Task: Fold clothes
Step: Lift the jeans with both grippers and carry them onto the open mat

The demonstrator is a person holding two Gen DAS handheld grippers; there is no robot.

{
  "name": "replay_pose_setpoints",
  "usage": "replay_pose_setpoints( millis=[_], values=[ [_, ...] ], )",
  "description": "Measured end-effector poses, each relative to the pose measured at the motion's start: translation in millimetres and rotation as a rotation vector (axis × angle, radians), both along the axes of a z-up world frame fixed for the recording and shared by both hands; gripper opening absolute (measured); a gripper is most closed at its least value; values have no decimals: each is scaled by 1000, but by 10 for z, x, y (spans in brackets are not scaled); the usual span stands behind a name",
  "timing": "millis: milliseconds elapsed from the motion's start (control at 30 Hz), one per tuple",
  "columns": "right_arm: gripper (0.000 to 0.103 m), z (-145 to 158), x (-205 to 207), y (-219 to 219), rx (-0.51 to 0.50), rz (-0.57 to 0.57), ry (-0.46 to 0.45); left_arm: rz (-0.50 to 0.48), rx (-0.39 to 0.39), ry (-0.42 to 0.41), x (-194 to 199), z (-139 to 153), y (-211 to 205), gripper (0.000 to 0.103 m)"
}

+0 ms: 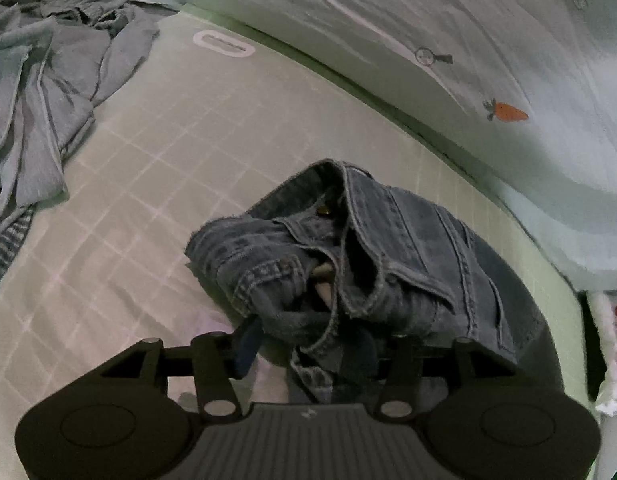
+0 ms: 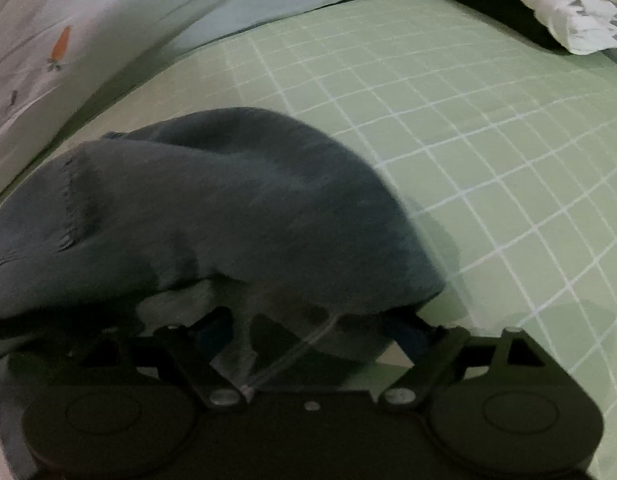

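Observation:
A pair of blue denim jeans (image 1: 372,248) lies bunched on the green checked bedsheet (image 1: 156,184), waistband and brass button facing up. My left gripper (image 1: 308,352) is right at the near edge of the bundle, with denim draped between and over its fingers; the fingertips are hidden. In the right wrist view the jeans (image 2: 212,216) show as a dark blurred mound, with cloth lying over my right gripper (image 2: 312,332). Both sets of fingertips are covered by fabric.
A heap of grey-blue clothes (image 1: 40,92) lies at the left of the bed. A pale duvet with a carrot print (image 1: 468,40) runs along the far side. White and red cloth (image 2: 548,4) sits at the far right corner.

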State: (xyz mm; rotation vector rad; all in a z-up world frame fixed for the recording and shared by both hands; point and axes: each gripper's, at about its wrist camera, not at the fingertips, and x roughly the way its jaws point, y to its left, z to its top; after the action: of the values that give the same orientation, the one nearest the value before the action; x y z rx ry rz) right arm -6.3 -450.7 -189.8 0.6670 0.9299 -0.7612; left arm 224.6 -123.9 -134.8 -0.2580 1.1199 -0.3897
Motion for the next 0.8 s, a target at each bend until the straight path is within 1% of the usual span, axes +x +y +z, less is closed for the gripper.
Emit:
replay_pose_setpoints(
  millis=[67, 133, 233, 267, 333, 367, 400, 433, 467, 500, 567, 633, 667, 733, 800],
  values=[
    [94, -22, 8, -19, -1, -13, 27, 20, -11, 4, 33, -7, 26, 55],
    [97, -27, 4, -33, -2, -16, 20, 35, -8, 6, 69, -15, 24, 57],
    [97, -18, 5, -35, -3, -13, 10, 44, -1, 10, 111, -31, -1, 57],
    [96, -17, 5, -35, -3, -11, 2, 45, 2, 12, 124, -36, -11, 57],
    [88, -7, -5, -30, -9, -5, -14, 54, 5, 16, 144, -49, -20, 58],
    [79, 5, -9, -31, -14, 6, -20, 59, 6, 19, 153, -57, -22, 58],
    [63, 18, -12, -33, -21, 19, -25, 64, 9, 24, 163, -68, -25, 58],
    [55, 31, -16, -35, -27, 32, -30, 68, 13, 28, 170, -79, -31, 58],
    [34, 44, -19, -37, -33, 45, -35, 70, 16, 29, 173, -91, -38, 58],
    [10, 47, -25, -53, -29, 52, -40, 71, 19, 30, 176, -103, -43, 58],
    [7, 55, -63, -124, -7, 39, -65, 71, 24, 30, 183, -122, -53, 58],
    [6, 90, -70, -225, -16, 19, -82, 71, 25, 34, 195, -133, -57, 58],
    [5, 135, -59, -272, -35, 21, -83, 69, 25, 36, 201, -137, -58, 58],
    [5, 299, 27, -373, -124, 52, -79, 64, 22, 41, 207, -146, -62, 58],
    [5, 567, 199, -500, -262, 109, -82, 58, 26, 52, 199, -182, -78, 58]
  ],
)
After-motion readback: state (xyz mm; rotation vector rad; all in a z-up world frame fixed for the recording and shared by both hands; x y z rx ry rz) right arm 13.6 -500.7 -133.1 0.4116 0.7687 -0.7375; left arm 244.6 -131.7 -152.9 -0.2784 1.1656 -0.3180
